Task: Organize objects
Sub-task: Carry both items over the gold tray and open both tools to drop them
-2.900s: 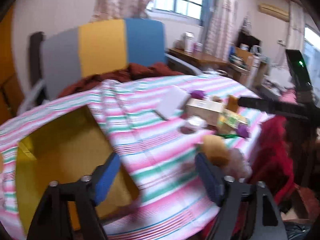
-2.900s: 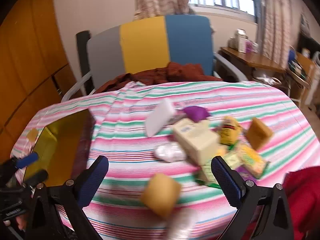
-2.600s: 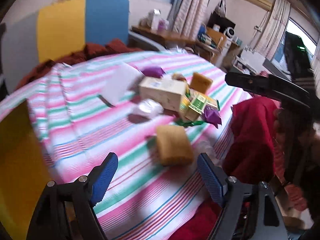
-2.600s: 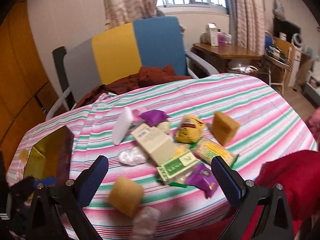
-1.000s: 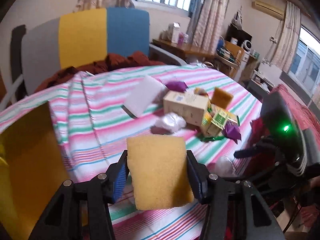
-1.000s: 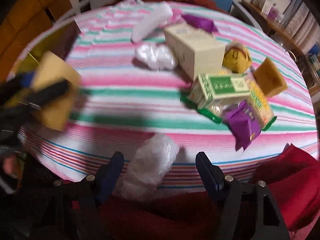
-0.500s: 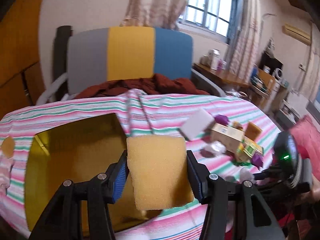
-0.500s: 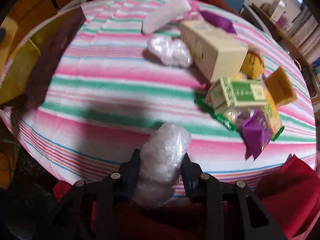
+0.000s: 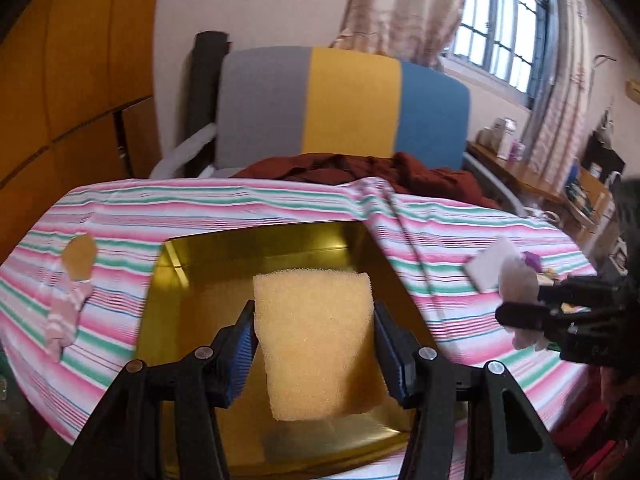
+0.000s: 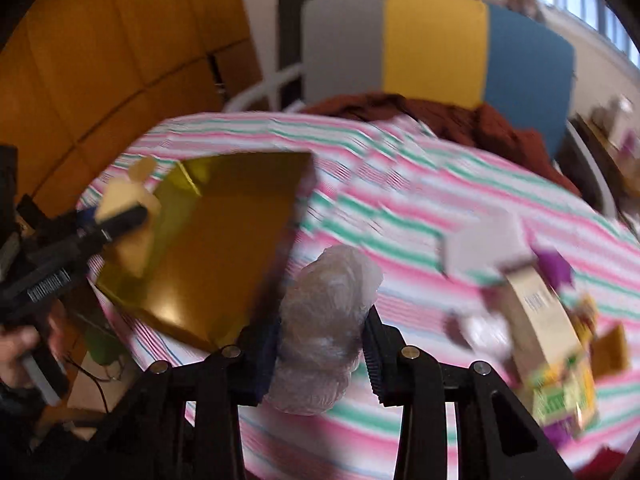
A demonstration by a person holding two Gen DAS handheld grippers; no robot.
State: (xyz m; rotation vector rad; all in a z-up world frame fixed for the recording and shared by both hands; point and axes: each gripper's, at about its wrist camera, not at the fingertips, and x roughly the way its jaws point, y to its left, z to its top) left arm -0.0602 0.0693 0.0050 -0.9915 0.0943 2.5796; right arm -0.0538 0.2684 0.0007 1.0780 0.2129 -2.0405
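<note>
My left gripper [image 9: 314, 320] is shut on a yellow sponge [image 9: 316, 340], which hangs over the open gold box [image 9: 264, 236] on the striped tablecloth. In the right wrist view that gripper [image 10: 116, 216] and the sponge [image 10: 124, 196] show at the near left corner of the gold box [image 10: 224, 240]. My right gripper [image 10: 322, 332] is shut on a crumpled clear plastic bundle [image 10: 328, 312], held above the cloth just right of the box. From the left wrist view the right gripper [image 9: 520, 304] and its bundle [image 9: 516, 280] appear at the right edge.
A pile lies on the right of the table: a white block [image 10: 480, 248], a cream carton [image 10: 540, 320], a purple packet [image 10: 554, 268], a green box [image 10: 560, 396]. A striped sock [image 9: 64, 316] lies left of the box. A chair [image 9: 352, 100] with dark red cloth stands behind.
The left gripper carried the sponge from beside the pile to over the gold box. The right gripper shut on the plastic bundle, lifted it off the table edge and swung toward the box.
</note>
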